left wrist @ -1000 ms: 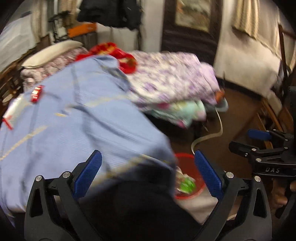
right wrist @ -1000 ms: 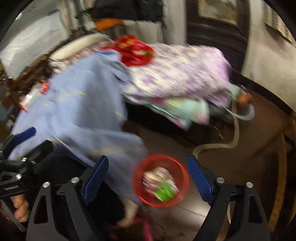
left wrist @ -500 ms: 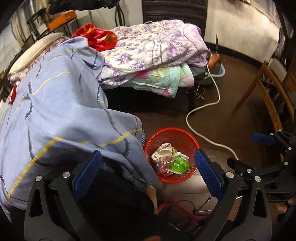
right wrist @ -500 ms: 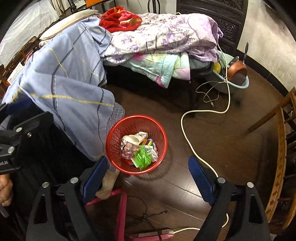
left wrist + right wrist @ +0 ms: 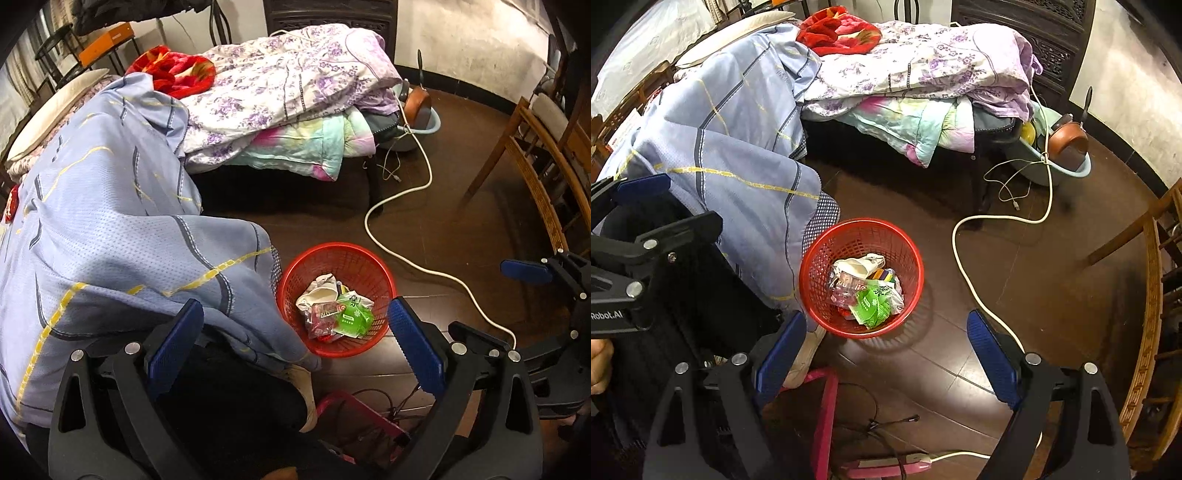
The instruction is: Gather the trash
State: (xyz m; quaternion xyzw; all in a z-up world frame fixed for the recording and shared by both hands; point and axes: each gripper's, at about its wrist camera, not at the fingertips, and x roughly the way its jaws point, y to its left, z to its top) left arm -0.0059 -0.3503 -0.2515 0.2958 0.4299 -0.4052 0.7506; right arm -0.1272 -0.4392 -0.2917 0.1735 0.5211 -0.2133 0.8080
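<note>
Trash point(image 5: 866, 290), light crinkly wrappers, lies in the red basket point(image 5: 812, 280) on the floor by the bed's blue sheet point(image 5: 738, 147). Both my grippers, left point(image 5: 295, 343) and right point(image 5: 886, 350), are released and carry nothing; I'd pinch loose wrapper edges.

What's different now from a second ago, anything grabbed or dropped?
Both views swung down from the bed to the red basket on the floor. Nothing was grabbed or dropped: left gripper and right gripper stay open and empty. The wrappers in the basket look unchanged.
</note>
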